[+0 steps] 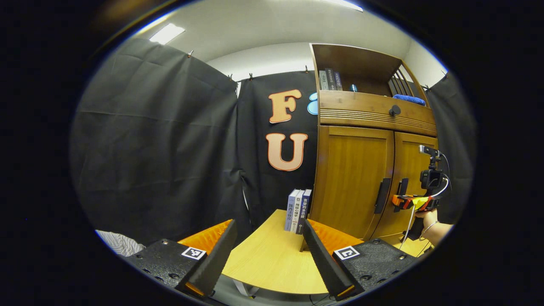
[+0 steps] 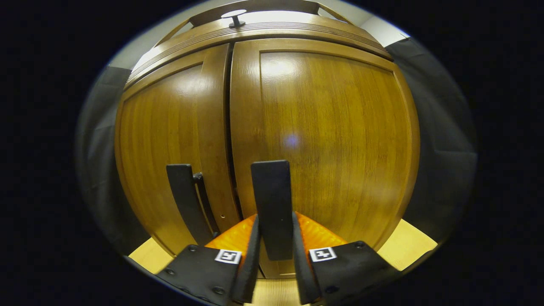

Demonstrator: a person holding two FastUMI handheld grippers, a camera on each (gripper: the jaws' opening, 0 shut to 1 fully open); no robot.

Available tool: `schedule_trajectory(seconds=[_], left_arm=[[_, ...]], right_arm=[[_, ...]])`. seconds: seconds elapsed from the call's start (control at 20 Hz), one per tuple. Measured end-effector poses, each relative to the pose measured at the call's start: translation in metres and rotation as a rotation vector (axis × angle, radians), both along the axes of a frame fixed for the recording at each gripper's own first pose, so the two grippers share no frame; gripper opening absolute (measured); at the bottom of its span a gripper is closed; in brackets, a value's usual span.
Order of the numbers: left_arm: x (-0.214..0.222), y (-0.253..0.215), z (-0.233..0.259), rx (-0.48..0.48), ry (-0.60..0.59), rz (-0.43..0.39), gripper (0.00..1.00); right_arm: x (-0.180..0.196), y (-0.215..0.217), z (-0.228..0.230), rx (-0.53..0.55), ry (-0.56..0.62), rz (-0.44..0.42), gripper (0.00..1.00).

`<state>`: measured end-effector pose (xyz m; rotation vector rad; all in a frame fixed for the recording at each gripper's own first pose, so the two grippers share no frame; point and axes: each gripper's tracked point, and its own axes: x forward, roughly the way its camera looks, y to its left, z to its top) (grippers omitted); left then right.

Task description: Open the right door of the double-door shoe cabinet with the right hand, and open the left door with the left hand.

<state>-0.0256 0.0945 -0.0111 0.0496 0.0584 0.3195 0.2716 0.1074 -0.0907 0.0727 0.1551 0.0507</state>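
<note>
Left tongs (image 1: 267,250) are hanging released, fingers spread wide apart, hovering over the near edge of the wooden counter (image 1: 272,263), well apart from the shoe cabinet (image 1: 361,170). The cabinet is standing on the far right part of the counter, against the black booth wall. Both doors are sitting shut: left door (image 1: 352,178) and right door (image 1: 410,182) are meeting at the middle seam, each carrying a dark vertical handle just beside that seam. Left door handle (image 1: 382,195) is untouched.

Right tongs (image 2: 274,250) are clenching the right door handle (image 2: 272,204), one finger pressing each side of the dark bar, in the right gripper view. In the left gripper view the right tongs (image 1: 401,200) are showing farther off at the right door handle, with a hand (image 1: 427,219) holding the gripper from the near right.

In the right gripper view the right door (image 2: 331,140) is lying flush with the left door (image 2: 170,140), and the left door handle (image 2: 187,204) is standing free just left of the seam.

Three books (image 1: 298,210) are standing upright on the counter just left of the cabinet. A drawer with a round dark knob (image 1: 395,111) is sitting above the doors. The open shelf on top is holding more books (image 1: 330,80) and a blue cloth (image 1: 409,100).
</note>
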Motion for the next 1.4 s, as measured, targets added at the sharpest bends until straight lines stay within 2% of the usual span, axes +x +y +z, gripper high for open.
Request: schedule_trajectory(seconds=[0.05, 0.1, 0.15, 0.3, 0.45, 0.5, 0.55, 0.6, 0.7, 0.75, 0.85, 0.9, 1.05, 1.1, 1.15, 1.2, 1.25, 1.3, 1.35, 1.4], left_arm=[[0.000, 0.000, 0.000, -0.001, 0.001, 0.002, 0.92], [0.001, 0.000, -0.001, -0.003, 0.002, 0.002, 0.92], [0.001, 0.000, -0.001, -0.004, 0.002, 0.002, 0.92], [0.000, -0.002, -0.001, -0.004, -0.004, 0.001, 0.92], [0.000, -0.001, 0.000, -0.004, -0.008, 0.002, 0.92], [-0.001, -0.002, 0.000, -0.007, -0.008, 0.003, 0.95], [-0.001, -0.003, -0.001, -0.011, -0.007, 0.004, 0.95], [-0.001, -0.004, -0.001, -0.014, -0.006, 0.003, 0.95], [-0.002, -0.006, -0.001, -0.017, -0.008, 0.002, 0.95], [-0.002, -0.007, 0.000, -0.017, -0.008, -0.001, 0.95], [-0.001, -0.010, 0.000, -0.017, -0.013, -0.012, 0.92], [-0.001, -0.011, 0.001, -0.017, -0.015, -0.018, 0.95], [0.000, -0.017, 0.000, -0.020, -0.013, -0.039, 0.95], [-0.001, -0.019, 0.000, -0.020, -0.011, -0.047, 0.92], [-0.001, -0.021, 0.000, -0.020, -0.010, -0.053, 0.95], [-0.001, -0.022, -0.001, -0.019, -0.011, -0.060, 0.95], [-0.001, -0.024, 0.000, -0.020, -0.013, -0.067, 0.95], [0.000, -0.026, 0.001, -0.020, -0.015, -0.076, 0.95], [0.002, -0.029, 0.001, -0.021, -0.016, -0.084, 0.92], [0.002, -0.031, 0.001, -0.020, -0.017, -0.093, 0.92]], right_arm=[[0.000, 0.000, 0.001, -0.007, -0.007, -0.002, 0.41], [-0.001, 0.000, 0.000, -0.013, -0.011, -0.004, 0.34], [-0.001, 0.000, 0.001, -0.008, -0.017, -0.008, 0.43], [-0.002, -0.001, 0.000, -0.007, -0.023, -0.018, 0.33], [-0.005, -0.003, 0.002, -0.009, -0.030, -0.017, 0.31], [-0.008, -0.003, 0.002, -0.011, -0.028, -0.012, 0.29], [-0.012, -0.003, 0.003, -0.010, -0.029, -0.007, 0.36], [-0.014, -0.004, 0.004, -0.009, -0.027, -0.001, 0.33], [-0.018, -0.005, 0.008, -0.003, -0.027, 0.010, 0.36], [-0.020, -0.005, 0.011, -0.002, -0.027, 0.015, 0.33], [-0.022, -0.008, 0.015, -0.005, -0.018, 0.021, 0.36], [-0.022, -0.008, 0.018, -0.004, -0.015, 0.021, 0.36], [-0.024, -0.011, 0.025, 0.003, -0.013, 0.016, 0.36], [-0.027, -0.014, 0.026, 0.002, -0.013, 0.009, 0.33], [-0.029, -0.016, 0.028, 0.001, -0.015, 0.004, 0.33], [-0.032, -0.018, 0.027, -0.003, -0.015, 0.002, 0.36], [-0.034, -0.020, 0.028, -0.005, -0.014, 0.003, 0.32], [-0.037, -0.021, 0.027, -0.004, -0.014, 0.005, 0.36], [-0.041, -0.023, 0.026, -0.003, -0.013, 0.008, 0.32], [-0.045, -0.026, 0.025, -0.002, -0.012, 0.008, 0.32]])
